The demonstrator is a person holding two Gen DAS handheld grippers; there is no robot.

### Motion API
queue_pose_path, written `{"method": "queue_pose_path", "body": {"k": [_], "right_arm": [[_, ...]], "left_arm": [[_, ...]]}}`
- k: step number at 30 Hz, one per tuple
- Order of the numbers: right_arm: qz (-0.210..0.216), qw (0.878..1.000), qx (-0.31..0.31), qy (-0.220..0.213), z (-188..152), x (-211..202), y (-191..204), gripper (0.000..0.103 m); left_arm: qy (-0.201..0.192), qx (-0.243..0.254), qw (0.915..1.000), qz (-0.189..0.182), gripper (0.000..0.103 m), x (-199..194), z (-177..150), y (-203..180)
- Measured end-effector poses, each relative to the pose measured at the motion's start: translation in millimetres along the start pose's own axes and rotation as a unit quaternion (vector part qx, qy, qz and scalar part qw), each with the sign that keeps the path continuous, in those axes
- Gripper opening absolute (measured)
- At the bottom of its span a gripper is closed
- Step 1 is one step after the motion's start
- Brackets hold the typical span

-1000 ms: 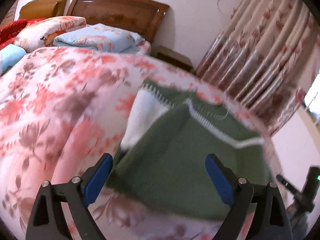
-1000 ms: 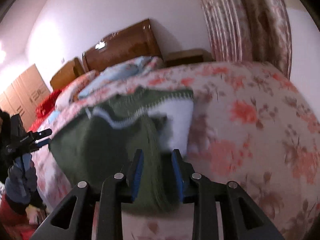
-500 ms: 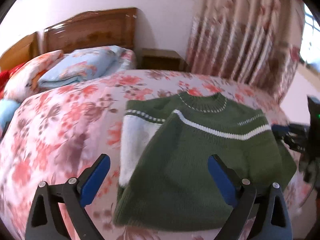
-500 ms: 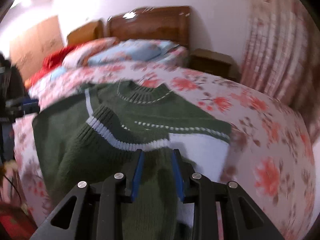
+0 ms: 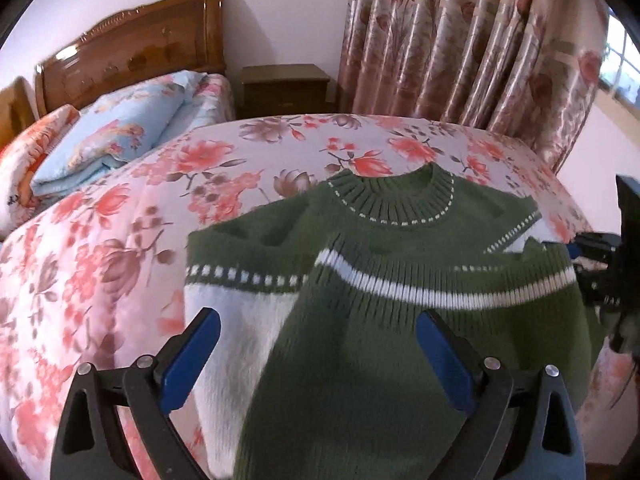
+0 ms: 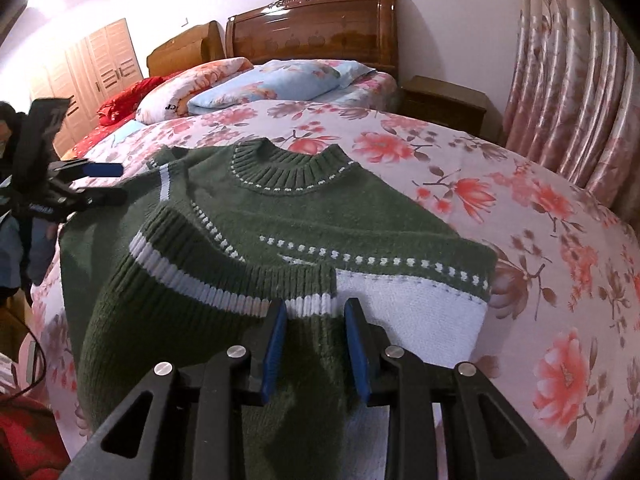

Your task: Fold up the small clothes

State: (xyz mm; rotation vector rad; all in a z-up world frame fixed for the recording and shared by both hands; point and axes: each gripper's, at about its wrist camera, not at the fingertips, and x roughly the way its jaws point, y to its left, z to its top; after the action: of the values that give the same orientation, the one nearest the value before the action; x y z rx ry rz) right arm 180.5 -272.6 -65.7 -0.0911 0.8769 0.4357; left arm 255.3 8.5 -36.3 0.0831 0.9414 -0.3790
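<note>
Sweater (image 6: 280, 216) on floral bedspread (image 6: 540, 240), pillows (image 6: 280, 80) beyond

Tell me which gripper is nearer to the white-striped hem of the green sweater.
Right. The right gripper is clamped on the sweater right at its striped hem. The left gripper stands open above the folded-up sweater body, short of the hem.

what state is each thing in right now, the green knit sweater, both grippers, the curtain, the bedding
green knit sweater with white stripes: flat on the floral bedspread, hem folded up over the chest
right gripper: shut on the sweater's folded hem
left gripper: open, holding nothing
pink floral curtain: drawn
light blue floral quilt: folded by the headboard
</note>
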Motion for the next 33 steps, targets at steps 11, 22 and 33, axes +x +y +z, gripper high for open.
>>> {"method": "queue_pose_path", "body": {"k": [11, 22, 33], "right_arm": [[-0.024, 0.999, -0.043, -0.022, 1.0, -6.7, 14.9, 0.015], [-0.051, 0.972, -0.13, 0.189, 49.1, 19.6, 26.6, 0.025], [-0.004, 0.998, -0.012, 0.059, 14.6, 5.2, 6.1, 0.026]], "left_arm": [[0.022, 0.003, 0.9997, -0.008, 0.103, 26.4, 6.1, -5.6], [0.043, -0.024, 0.9987, -0.016, 0.103, 13.1, 26.6, 5.2], [0.025, -0.039, 0.9986, -0.025, 0.103, 27.1, -3.6, 5.5]]}}
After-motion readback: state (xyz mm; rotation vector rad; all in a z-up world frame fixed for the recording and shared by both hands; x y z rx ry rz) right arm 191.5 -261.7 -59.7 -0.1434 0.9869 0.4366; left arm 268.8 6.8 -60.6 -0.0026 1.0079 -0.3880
